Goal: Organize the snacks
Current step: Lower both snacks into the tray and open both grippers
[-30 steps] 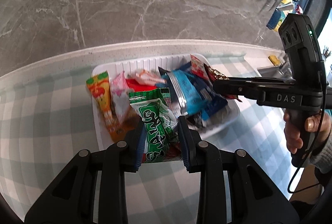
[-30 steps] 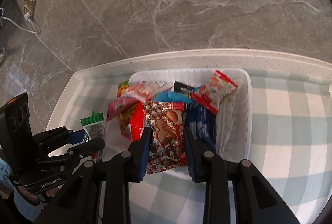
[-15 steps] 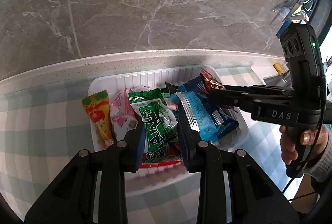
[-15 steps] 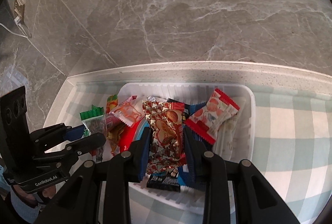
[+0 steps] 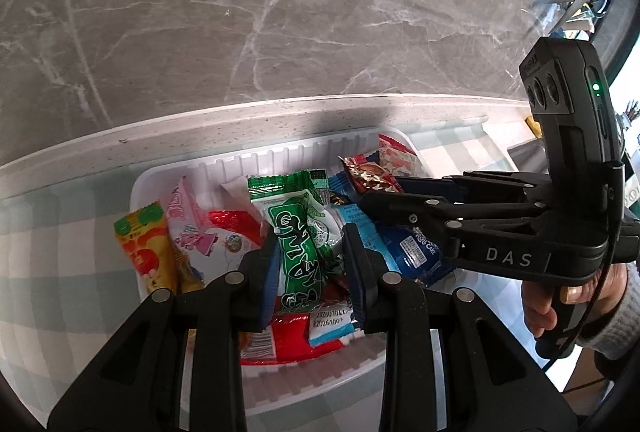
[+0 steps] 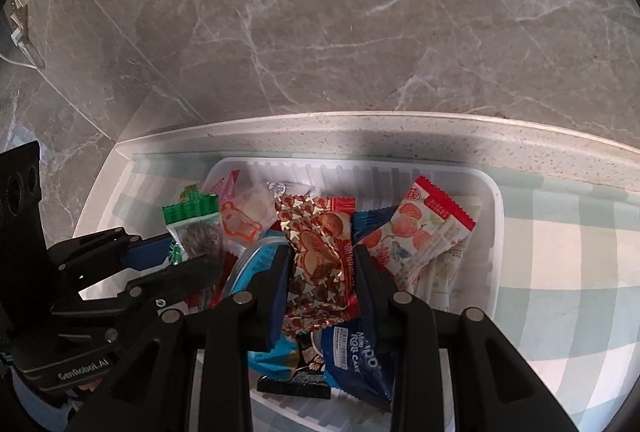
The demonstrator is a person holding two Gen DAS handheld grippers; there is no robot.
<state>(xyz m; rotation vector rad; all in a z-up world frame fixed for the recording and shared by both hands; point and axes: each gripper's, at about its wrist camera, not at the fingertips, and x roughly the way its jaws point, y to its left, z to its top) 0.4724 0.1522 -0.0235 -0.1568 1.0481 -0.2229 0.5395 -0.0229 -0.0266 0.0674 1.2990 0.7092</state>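
Holding a green snack packet (image 5: 302, 244) between its pads, our left gripper (image 5: 310, 266) hangs over the white tray (image 5: 280, 158) of mixed snacks; our right gripper (image 6: 322, 278) is clamped on a red-and-gold packet (image 6: 320, 260) above the same tray — both angled steeply down. The tray sits on a pale green checked cloth (image 6: 568, 256) by a speckled white counter edge (image 6: 360, 130), with grey marble wall (image 5: 280, 12) behind. A hand (image 5: 560, 296) grips the right tool's handle.

Bright daylight, fisheye-warped edges (dark corners)
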